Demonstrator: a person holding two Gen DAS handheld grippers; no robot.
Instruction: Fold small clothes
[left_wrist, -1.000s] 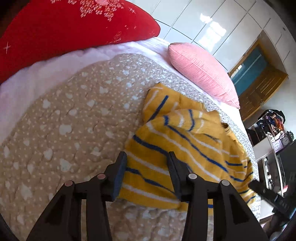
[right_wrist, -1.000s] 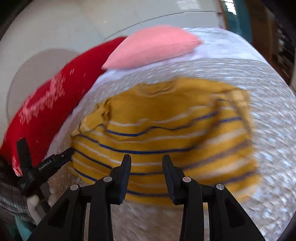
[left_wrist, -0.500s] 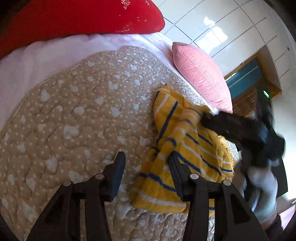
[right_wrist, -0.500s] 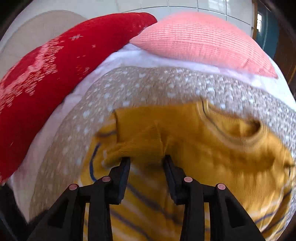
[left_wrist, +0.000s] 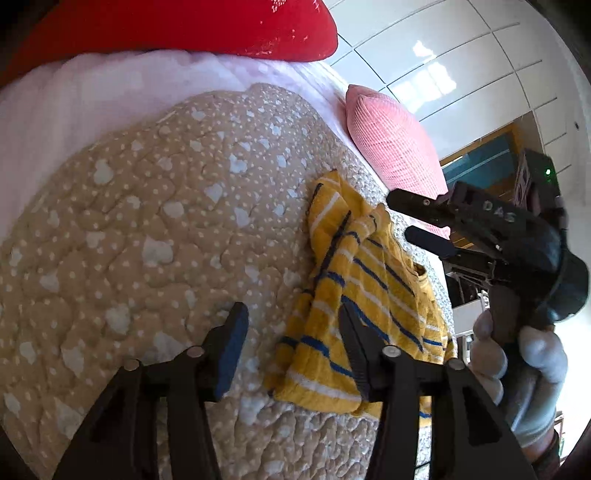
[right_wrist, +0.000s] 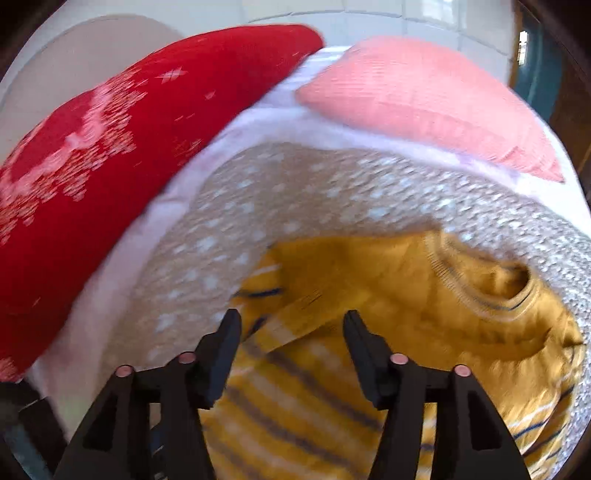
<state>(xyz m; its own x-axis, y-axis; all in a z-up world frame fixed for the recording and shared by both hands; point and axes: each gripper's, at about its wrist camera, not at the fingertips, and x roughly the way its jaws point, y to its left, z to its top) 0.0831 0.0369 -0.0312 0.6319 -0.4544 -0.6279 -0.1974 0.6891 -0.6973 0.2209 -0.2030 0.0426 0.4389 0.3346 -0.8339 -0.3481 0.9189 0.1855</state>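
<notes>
A small yellow sweater with blue and white stripes (left_wrist: 354, 288) lies crumpled on the tan spotted quilt (left_wrist: 147, 229). My left gripper (left_wrist: 291, 332) is open and empty, hovering over the sweater's near left edge. My right gripper (left_wrist: 400, 218) shows in the left wrist view, open, just above the sweater's far end. In the right wrist view the right gripper (right_wrist: 291, 332) is open over a folded sleeve of the sweater (right_wrist: 388, 302), with the collar to the right. That view is blurred.
A red pillow (left_wrist: 177, 26) and a pink pillow (left_wrist: 395, 144) lie at the head of the bed on a white sheet (left_wrist: 110, 85). White wall panels and a doorway are beyond. The quilt extends left of the sweater.
My right gripper swung in over the sweater's far end and its jaws opened wider. The left gripper opened wider and shifted left. The sweater bunched narrower.
</notes>
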